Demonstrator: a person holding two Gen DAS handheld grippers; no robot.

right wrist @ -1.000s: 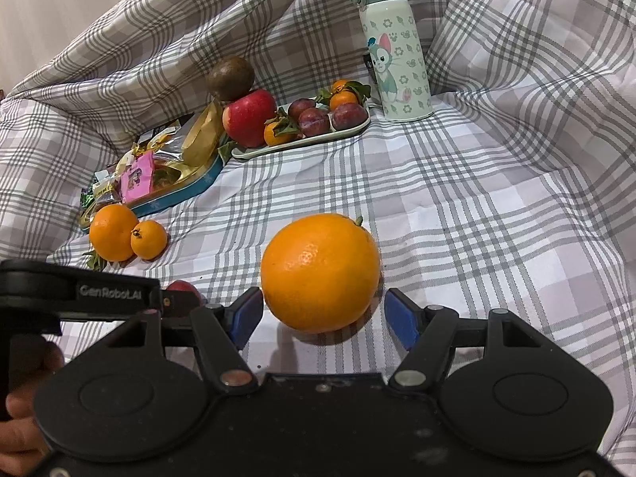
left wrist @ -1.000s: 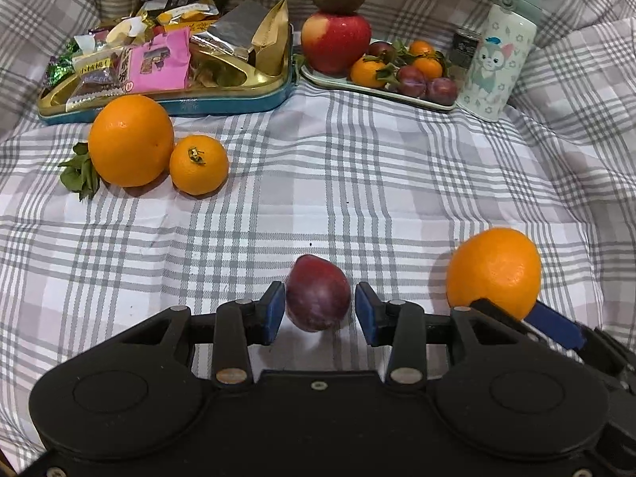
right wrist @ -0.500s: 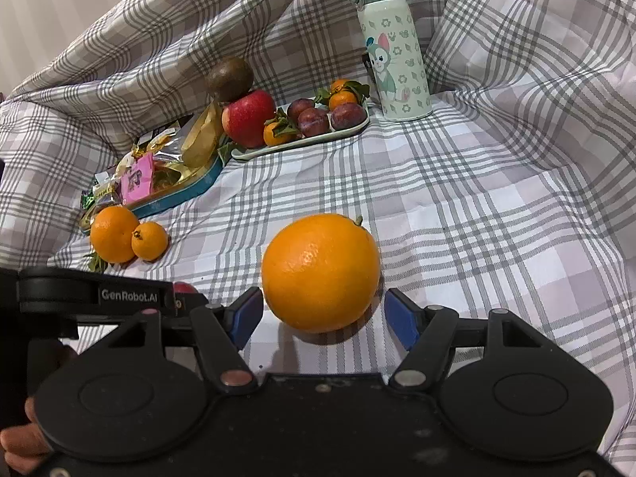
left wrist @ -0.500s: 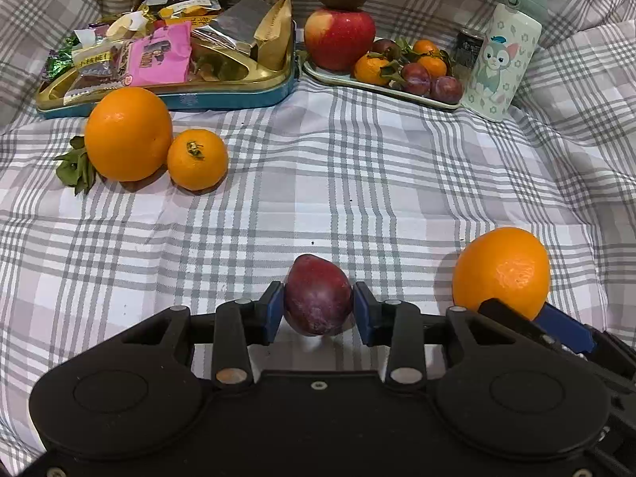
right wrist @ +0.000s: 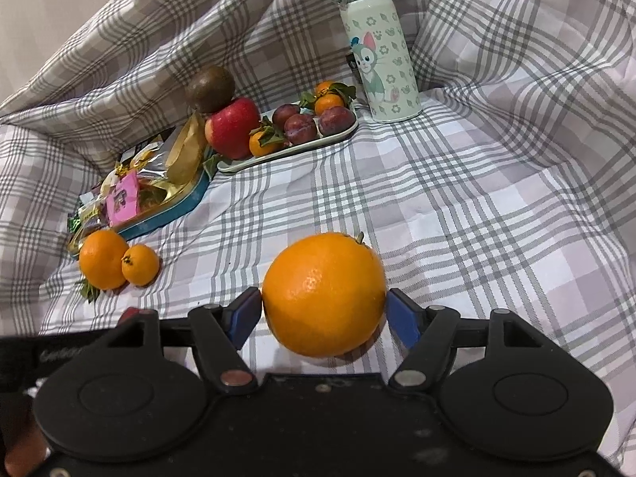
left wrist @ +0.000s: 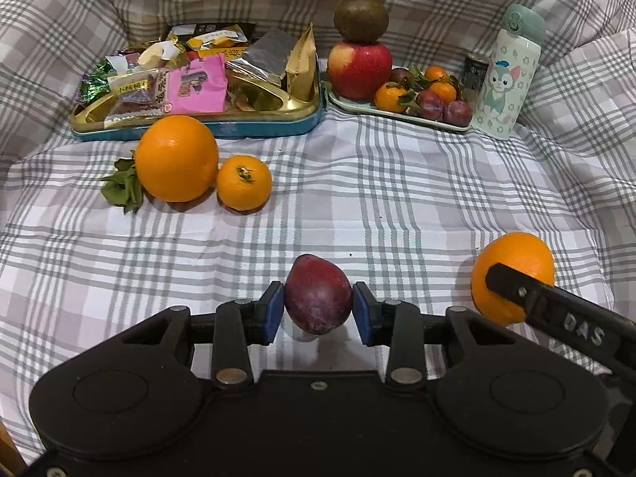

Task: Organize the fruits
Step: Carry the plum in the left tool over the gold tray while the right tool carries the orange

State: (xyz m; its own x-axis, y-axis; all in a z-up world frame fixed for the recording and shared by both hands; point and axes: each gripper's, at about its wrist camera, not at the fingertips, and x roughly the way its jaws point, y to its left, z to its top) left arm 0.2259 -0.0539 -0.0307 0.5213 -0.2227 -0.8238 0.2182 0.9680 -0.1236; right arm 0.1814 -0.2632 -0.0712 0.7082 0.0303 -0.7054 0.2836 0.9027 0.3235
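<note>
**Two fruits gripped, tray well ahead**

Left gripper (left wrist: pixel 318 309) clamped on a plum (left wrist: pixel 318 299), blue pads pressed to both sides, fruit lifted just off the checked cloth (left wrist: pixel 357 198). Right gripper (right wrist: pixel 324 312) spread wide around a big orange (right wrist: pixel 322 293), pads touching its flanks, apparently holding it just above the cloth.

Fruit tray (left wrist: pixel 397 113) far ahead, already crowded with an apple (left wrist: pixel 359 69), a brown fruit perched on top, small oranges and plums. Loose orange (left wrist: pixel 175 158) and mandarin (left wrist: pixel 243 182) waiting by the snack tin (left wrist: pixel 198 129).

Risks, as judged: orange slipping from a grip at its widest span; plum bruising under squeeze; stacked fruit toppling if bumped; bottle (left wrist: pixel 507 75) nudged beside the tray.

Readable writing: "DAS" on the right gripper's arm, part of "GenRobot" on the left's. Snack wrappers too small to read.
</note>
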